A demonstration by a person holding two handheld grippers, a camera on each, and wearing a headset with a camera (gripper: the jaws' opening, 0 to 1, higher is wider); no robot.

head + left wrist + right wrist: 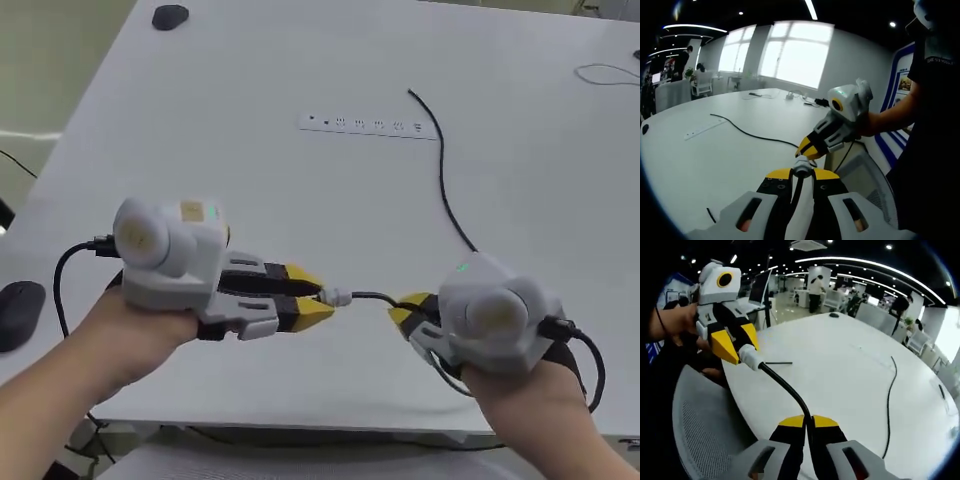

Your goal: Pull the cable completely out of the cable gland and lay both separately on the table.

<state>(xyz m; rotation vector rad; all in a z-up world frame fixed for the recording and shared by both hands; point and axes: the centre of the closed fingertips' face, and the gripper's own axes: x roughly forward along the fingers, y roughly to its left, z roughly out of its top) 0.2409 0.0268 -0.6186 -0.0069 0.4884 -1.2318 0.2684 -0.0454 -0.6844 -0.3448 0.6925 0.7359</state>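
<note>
A white cable gland (335, 296) sits between the yellow tips of my left gripper (322, 297), which is shut on it; the gland (801, 165) pokes out past the jaws in the left gripper view. A short black cable (372, 297) runs from the gland to my right gripper (403, 309), which is shut on the cable (790, 390). In the right gripper view the gland (749, 356) is at the cable's far end, held by the left gripper (735, 346). Both grippers hover near the table's front edge.
A white power strip (368, 125) lies mid-table with a long black cord (443, 185) trailing toward the right gripper. A dark mouse (170, 16) is at the far left, another dark mouse (18, 313) at the left edge. A mesh chair (700, 435) stands below the table's edge.
</note>
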